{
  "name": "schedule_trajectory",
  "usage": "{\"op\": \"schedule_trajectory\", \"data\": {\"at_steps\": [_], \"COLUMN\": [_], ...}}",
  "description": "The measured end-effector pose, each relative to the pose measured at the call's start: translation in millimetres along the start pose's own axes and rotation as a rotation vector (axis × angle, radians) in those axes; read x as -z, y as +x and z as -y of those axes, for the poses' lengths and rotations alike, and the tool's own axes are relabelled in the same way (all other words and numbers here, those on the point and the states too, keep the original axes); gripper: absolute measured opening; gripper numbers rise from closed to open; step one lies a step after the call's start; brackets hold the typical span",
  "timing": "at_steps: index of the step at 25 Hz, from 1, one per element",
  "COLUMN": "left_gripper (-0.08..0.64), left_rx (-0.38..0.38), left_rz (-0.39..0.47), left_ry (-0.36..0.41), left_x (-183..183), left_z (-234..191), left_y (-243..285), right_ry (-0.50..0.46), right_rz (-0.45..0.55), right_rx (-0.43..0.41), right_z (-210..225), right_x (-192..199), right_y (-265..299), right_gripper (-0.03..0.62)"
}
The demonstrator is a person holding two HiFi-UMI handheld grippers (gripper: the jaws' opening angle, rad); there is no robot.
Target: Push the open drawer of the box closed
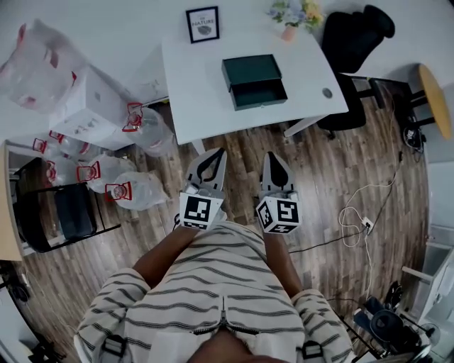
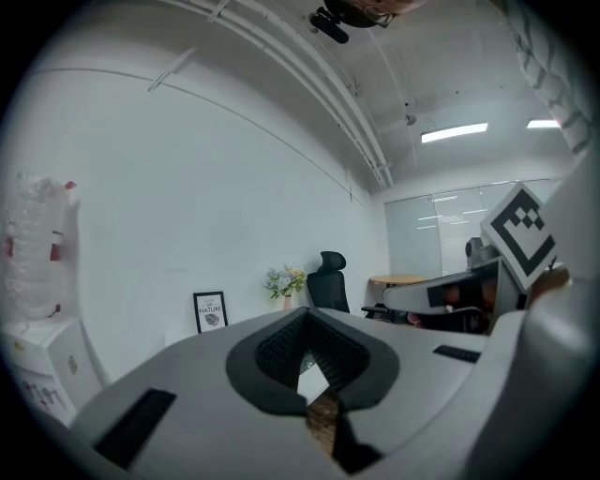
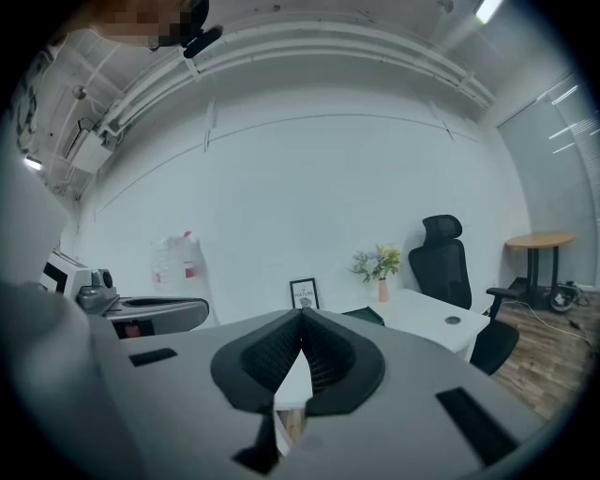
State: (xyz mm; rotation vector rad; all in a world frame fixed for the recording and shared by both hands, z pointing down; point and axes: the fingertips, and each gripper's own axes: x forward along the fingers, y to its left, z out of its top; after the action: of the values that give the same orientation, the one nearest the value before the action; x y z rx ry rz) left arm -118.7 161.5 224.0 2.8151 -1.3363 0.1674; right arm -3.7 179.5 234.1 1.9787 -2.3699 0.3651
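Note:
A dark green box (image 1: 252, 71) lies on the white table (image 1: 198, 106), and its drawer (image 1: 259, 93) stands pulled out toward me. Both grippers hover over the wooden floor, short of the table's near edge, pointing at the table. The left gripper (image 1: 211, 153) is shut, its tips meeting with nothing between them (image 2: 302, 315). The right gripper (image 1: 275, 156) is likewise shut and empty (image 3: 302, 315). In the right gripper view a corner of the box (image 3: 364, 317) shows just past the jaw tips, on the table (image 3: 431, 323). The left gripper view does not show the box.
A framed picture (image 1: 203, 24) and a flower vase (image 1: 291, 18) stand at the table's far edge. A black office chair (image 1: 355, 42) sits at the right. White boxes and plastic bags (image 1: 92, 106) crowd the left, beside a black chair (image 1: 64, 213). Cables (image 1: 355, 220) trail across the floor.

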Motion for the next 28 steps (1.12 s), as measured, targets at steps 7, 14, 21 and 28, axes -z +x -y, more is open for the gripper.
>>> {"op": "schedule_trajectory", "data": {"at_steps": [7,14,21,28], "left_gripper": [0.0,0.0,0.002,0.002], "left_rx": [0.029,0.049,0.013,-0.051], "left_rz": [-0.028,-0.068,-0.118,-0.187], "left_ry": [-0.044,-0.086,-0.112,-0.112], "left_x": [8.8,24.5,35.2,49.9], "left_z": [-33.7,-43.9,-40.6,-46.9], "left_y": [32.9,64.2,98.6,150.4], "right_ry": [-0.017,-0.024,-0.014,0.015], "right_rz": [-0.027,-0.078,-0.128,-0.198], "right_rx": [0.028,0.027,-0.017,-0.063], "right_z": [-0.5,10.9,40.5,83.9], "right_x": [-3.0,8.3,15.7,38.0], "right_y": [39.5,63.9,92.8,142.0], "right_gripper": [0.009,0.009,0.009,0.009]}}
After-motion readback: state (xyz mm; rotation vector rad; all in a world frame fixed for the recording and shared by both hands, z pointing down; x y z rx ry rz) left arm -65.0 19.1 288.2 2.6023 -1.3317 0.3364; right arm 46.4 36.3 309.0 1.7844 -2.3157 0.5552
